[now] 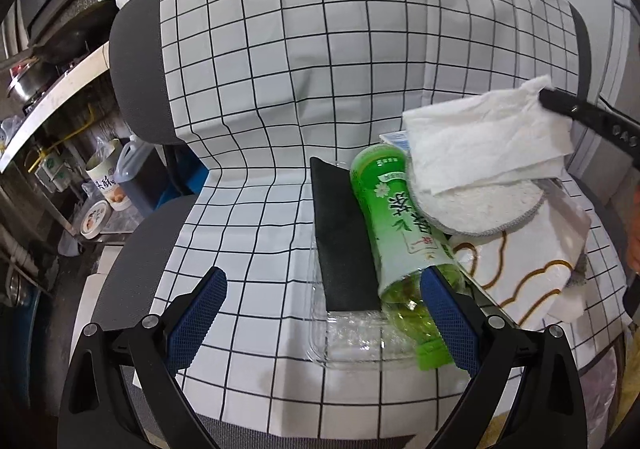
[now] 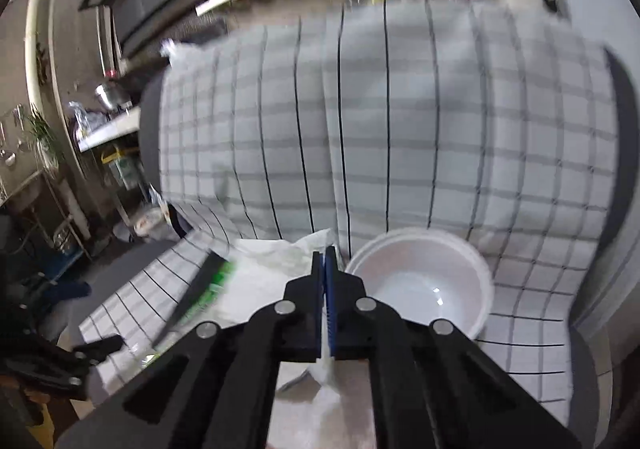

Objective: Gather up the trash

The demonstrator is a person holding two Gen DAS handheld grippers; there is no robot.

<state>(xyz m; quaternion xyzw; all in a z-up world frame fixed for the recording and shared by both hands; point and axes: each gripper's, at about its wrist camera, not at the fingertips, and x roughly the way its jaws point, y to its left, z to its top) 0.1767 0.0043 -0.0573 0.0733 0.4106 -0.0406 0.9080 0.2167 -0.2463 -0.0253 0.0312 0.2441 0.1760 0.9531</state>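
A green tea bottle [image 1: 394, 225] lies on a chair seat covered by a checked cloth [image 1: 256, 233], beside a black pad [image 1: 344, 241] and over a clear plastic tray [image 1: 356, 337]. My left gripper [image 1: 324, 317] is open just in front of them, its right finger against the bottle's cap end. My right gripper [image 1: 548, 95] is shut on a white tissue [image 1: 480, 141] and holds it above the bottle; in the right wrist view [image 2: 325, 255] the tissue [image 2: 280, 253] hangs from its closed tips. A round white pad [image 1: 480, 205] lies under the tissue.
A white bowl [image 2: 424, 281] sits on the seat at the right. A white wrapper with gold lines [image 1: 528, 269] lies right of the bottle. The chair's backrest [image 1: 320, 49] rises behind. Kitchen shelves and pots [image 1: 40, 89] are at the left, with floor clutter below.
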